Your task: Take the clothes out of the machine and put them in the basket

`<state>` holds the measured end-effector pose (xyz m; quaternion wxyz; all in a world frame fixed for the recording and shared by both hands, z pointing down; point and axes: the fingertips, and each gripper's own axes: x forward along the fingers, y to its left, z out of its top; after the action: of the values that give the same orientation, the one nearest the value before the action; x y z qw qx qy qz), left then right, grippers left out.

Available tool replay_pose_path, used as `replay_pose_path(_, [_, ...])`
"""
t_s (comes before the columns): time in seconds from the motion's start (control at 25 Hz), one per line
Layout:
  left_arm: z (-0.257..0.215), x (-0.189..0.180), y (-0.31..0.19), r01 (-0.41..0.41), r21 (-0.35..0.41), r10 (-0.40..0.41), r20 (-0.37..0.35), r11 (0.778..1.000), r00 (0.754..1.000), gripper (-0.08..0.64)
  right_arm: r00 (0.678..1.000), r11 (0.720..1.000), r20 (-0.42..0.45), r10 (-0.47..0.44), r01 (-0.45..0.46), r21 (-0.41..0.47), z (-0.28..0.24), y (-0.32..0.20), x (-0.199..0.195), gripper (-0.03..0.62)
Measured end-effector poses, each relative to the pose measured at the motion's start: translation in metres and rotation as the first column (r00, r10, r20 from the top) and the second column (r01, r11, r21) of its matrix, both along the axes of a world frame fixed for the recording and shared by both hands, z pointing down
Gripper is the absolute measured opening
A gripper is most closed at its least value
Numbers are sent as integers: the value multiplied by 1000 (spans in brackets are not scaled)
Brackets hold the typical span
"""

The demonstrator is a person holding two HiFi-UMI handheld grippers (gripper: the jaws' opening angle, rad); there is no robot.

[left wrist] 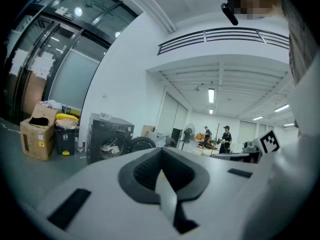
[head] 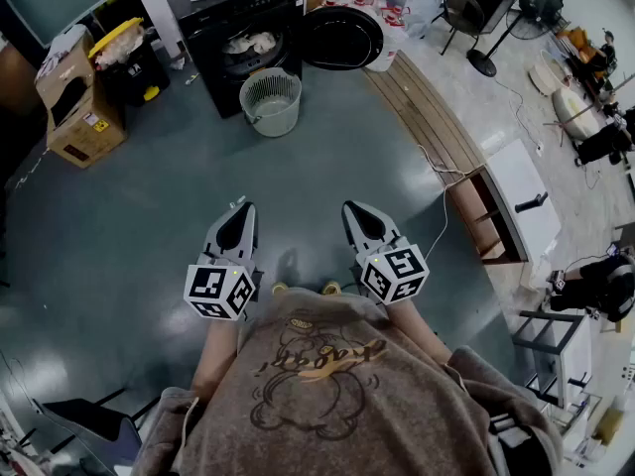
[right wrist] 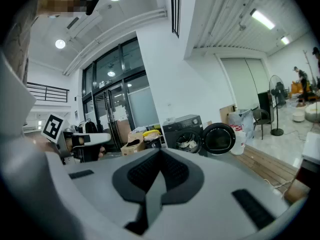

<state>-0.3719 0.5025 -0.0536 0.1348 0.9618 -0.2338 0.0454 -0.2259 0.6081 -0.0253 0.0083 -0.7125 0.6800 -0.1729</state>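
A black washing machine [head: 233,18] stands at the far side of the floor with its round door [head: 342,38] swung open to the right. Pale clothes [head: 250,43] lie in the drum. A light slatted basket [head: 270,100] sits on the floor just in front of it. My left gripper [head: 241,211] and right gripper [head: 355,211] are held side by side near my body, far from the machine. Both are shut, with nothing between the jaws. The machine [left wrist: 107,139] and clothes [left wrist: 107,147] show small in the left gripper view. The machine [right wrist: 182,131] and door [right wrist: 219,139] show small in the right gripper view.
Cardboard boxes [head: 74,97] and a yellow-topped bin [head: 124,53] stand left of the machine. A wooden platform [head: 427,117], a white cabinet [head: 521,206] and a floor cable [head: 437,181] lie to the right. A fan [head: 486,28] and chairs stand beyond. People [left wrist: 225,139] stand far off.
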Motion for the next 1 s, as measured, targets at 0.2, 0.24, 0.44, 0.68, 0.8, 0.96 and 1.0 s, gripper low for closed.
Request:
replay_pose_path(0.2, [0, -4, -4, -3, -4, 3, -3, 1000, 1000, 6, 1000, 1000, 9, 4, -4, -4, 1, -3, -3, -3])
replay_pose_path(0.24, [0, -5, -6, -7, -2, 7, -2, 1000, 1000, 6, 1000, 1000, 10, 6, -6, -4, 2, -5, -4, -3])
replay_pose_path(0.44, [0, -10, -24, -34, 6, 34, 2, 999, 999, 6, 999, 999, 30, 29, -30, 13, 1, -21, -12, -3])
replay_pose_path(0.68, [6, -14, -48, -95, 12, 95, 4, 995, 995, 6, 999, 999, 10, 42, -42, 9, 5, -45, -26, -3])
replay_pose_path(0.8, [5, -7, -60, -120, 13, 120, 1, 993, 993, 6, 998, 997, 3, 71, -71, 5, 5, -56, -21, -3])
replay_pose_path(0.96, [8, 6, -74, -140, 15, 140, 1, 990, 990, 6, 996, 996, 5, 92, -92, -7, 10, -68, -9, -3])
replay_pose_path(1.0, [10, 10, -79, -141, 15, 141, 3, 990, 990, 6, 996, 996, 7, 91, -91, -6, 11, -72, -5, -3])
